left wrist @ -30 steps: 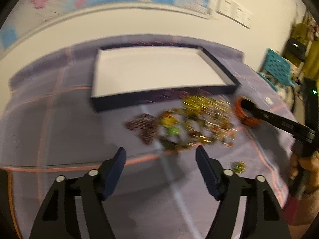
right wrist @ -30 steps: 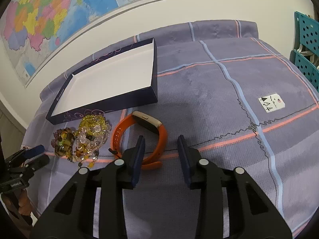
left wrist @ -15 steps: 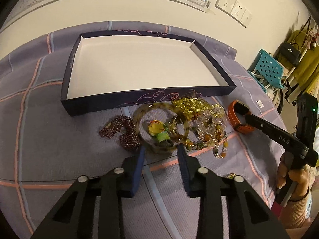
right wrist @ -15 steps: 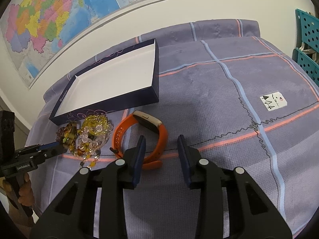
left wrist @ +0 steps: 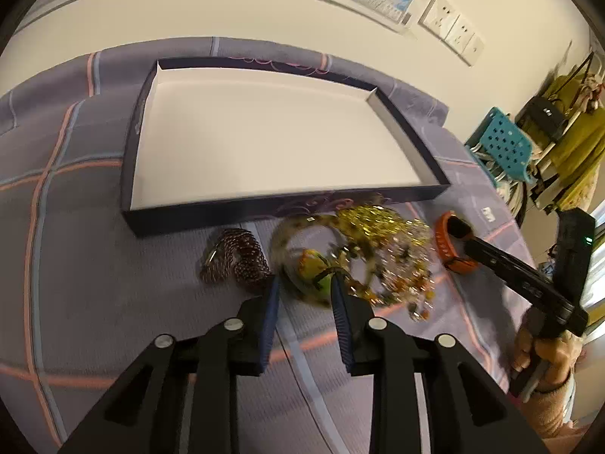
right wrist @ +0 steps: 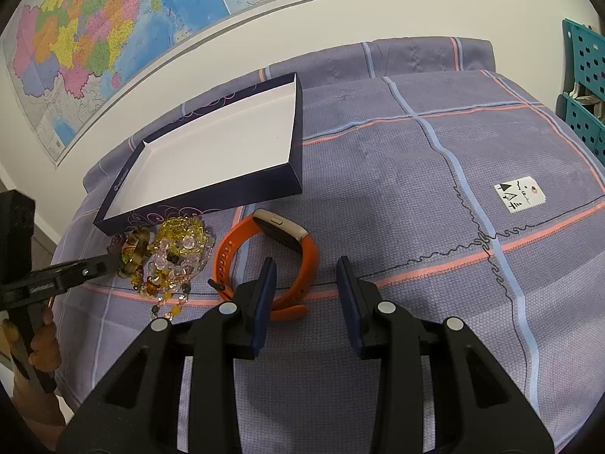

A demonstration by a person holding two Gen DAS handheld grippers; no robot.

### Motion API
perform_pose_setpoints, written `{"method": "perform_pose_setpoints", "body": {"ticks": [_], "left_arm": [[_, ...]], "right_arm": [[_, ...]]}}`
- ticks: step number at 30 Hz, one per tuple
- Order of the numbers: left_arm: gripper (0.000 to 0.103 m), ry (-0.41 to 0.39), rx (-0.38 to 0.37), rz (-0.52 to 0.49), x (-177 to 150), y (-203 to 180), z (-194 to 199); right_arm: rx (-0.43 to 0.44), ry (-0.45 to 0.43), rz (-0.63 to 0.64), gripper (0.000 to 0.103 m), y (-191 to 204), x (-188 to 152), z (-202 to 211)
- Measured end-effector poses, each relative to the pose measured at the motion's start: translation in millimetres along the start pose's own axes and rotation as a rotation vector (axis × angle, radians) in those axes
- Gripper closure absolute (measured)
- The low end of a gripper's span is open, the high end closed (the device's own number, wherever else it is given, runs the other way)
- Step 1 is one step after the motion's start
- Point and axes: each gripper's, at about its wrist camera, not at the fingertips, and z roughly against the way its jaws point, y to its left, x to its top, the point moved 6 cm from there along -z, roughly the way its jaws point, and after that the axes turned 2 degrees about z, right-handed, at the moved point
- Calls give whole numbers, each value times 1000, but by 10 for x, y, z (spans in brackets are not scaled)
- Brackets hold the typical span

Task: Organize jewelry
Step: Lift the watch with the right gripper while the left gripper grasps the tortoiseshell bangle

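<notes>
1. Closing noted: left gripper (left wrist: 304, 292), wide a second ago, is now pinched on the amber bangle (left wrist: 291, 261).
2. Bangle is lifted slightly, blurred; tray (left wrist: 196, 217) beside it stays empty.
3. Right gripper (right wrist: 305, 287) is held part-open over the orange watch (right wrist: 264, 261), unchanged.

Colours I can log: tray (right wrist: 242, 185) is dark navy outside with pink-lilac swirl print, plain white inside. Cloth (right wrist: 416, 196) is greyish purple, checked with salmon and pale blue lines. Watch band (right wrist: 302, 265) orange, its face champagne gold. Bead heap (right wrist: 181, 242), lower left: yellow, clear pink, amber. Beaded bracelet (left wrist: 236, 255) maroon. Bangle (left wrist: 302, 261) mottled brown-yellow. Gripper pads (right wrist: 266, 295) blue on black.
</notes>
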Motion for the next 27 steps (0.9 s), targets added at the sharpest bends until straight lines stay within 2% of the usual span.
{"method": "perform_pose_setpoints", "body": {"ticks": [1, 7, 10, 13, 18, 21, 24, 27], "left_arm": [[84, 3, 10, -1, 27, 15, -29], [87, 17, -16, 19, 69, 64, -48], [93, 14, 13, -6, 36, 48, -39], [95, 19, 33, -52, -45, -25, -8], [95, 31, 25, -110, -246, -98, 84], [94, 35, 27, -137, -333, -111, 126], [83, 32, 22, -166, -369, -146, 144], [83, 21, 48, -209, -377, -201, 116]], "right_arm": [[-1, 0, 0, 69, 4, -1, -3], [9, -1, -5, 69, -4, -2, -6], [6, -1, 0, 69, 0, -4, -9], [3, 3, 15, 71, 7, -3, -11], [14, 14, 40, 82, 40, -10, -18], [11, 18, 55, 83, 66, -10, -28], [13, 30, 55, 81, 67, -8, -37], [15, 35, 56, 81, 66, -15, -37]]}}
